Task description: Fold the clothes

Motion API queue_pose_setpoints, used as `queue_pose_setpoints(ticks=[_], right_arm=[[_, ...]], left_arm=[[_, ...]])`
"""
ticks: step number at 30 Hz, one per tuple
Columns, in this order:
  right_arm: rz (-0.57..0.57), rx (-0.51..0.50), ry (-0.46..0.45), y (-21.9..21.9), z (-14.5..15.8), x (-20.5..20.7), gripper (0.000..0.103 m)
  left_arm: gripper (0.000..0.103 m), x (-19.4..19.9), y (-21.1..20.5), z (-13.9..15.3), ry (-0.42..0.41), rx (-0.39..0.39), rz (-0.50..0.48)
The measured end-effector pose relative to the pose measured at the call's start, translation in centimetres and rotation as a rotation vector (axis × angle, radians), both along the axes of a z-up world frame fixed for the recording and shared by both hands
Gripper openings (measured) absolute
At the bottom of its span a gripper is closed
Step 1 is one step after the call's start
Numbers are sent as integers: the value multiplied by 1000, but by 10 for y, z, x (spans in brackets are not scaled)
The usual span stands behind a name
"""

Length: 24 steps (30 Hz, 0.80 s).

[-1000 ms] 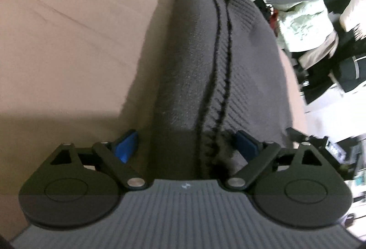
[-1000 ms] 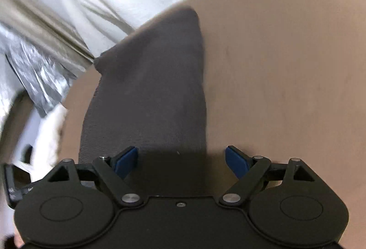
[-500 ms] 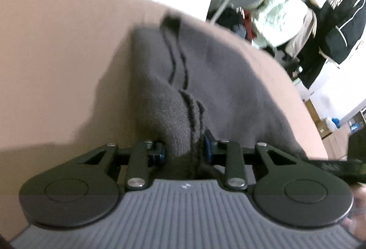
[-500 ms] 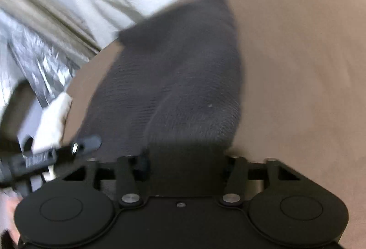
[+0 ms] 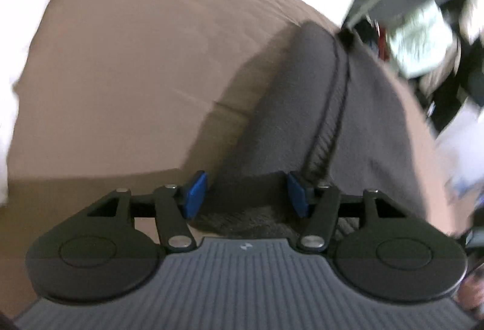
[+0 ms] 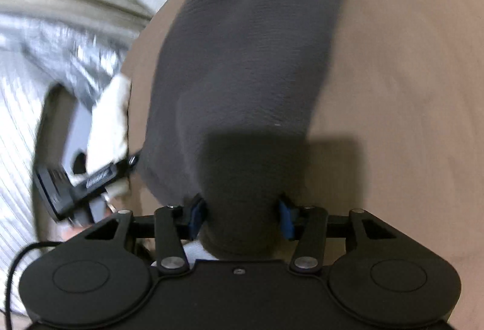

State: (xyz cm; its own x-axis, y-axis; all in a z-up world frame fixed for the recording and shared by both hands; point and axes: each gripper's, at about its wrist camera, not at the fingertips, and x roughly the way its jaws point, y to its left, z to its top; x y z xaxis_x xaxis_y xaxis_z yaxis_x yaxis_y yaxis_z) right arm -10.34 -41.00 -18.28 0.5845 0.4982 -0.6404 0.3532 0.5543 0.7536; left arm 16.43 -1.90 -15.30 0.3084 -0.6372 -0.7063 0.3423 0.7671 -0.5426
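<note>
Left wrist view: the left gripper (image 5: 246, 193) stands spread over a dark grey knit garment (image 5: 348, 124) lying folded on a tan bedsheet (image 5: 136, 63), its 2 blue pads (image 5: 195, 193) clear of the cloth. Right wrist view: the right gripper (image 6: 240, 216) clamps a bunched end of the garment (image 6: 248, 57).

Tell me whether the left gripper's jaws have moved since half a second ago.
Yes. The left gripper has opened: its blue pads, earlier pinched on the grey sweater, now stand apart on either side of its fold.
</note>
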Motion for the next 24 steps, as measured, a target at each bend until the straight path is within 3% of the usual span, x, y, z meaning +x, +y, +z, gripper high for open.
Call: queue_pose_setpoints(ticks=[2, 5, 8, 11, 14, 17, 18, 19, 22, 24], right_arm=[[-39, 51, -22, -5, 1, -12, 60], [-82, 134, -66, -14, 5, -20, 76], [-127, 171, -102, -29, 11, -20, 78], [-127, 37, -116, -34, 23, 5, 81], [-113, -62, -116, -46, 19, 37, 81], [-154, 3, -152, -72, -3, 58, 81], [-180, 28, -151, -79, -13, 65, 81], [-195, 46, -150, -83, -21, 74, 81], [-199, 54, -155, -86, -31, 97, 83], [-173, -14, -177, -79, -25, 113, 83]], left_arm=[[58, 1, 3, 5, -20, -43, 19], [68, 3, 0, 8, -39, -110, 17], [68, 6, -7, -3, -7, -119, -13], [73, 9, -33, -14, -1, -83, -25], [86, 11, -44, -28, 0, -110, -13], [89, 16, -49, -44, 50, -156, -3], [87, 14, -51, -43, 33, -148, -26], [71, 12, -53, -41, 14, -139, -47], [38, 6, -58, -32, -60, -95, -85], [30, 1, -63, -22, -108, -61, -90]])
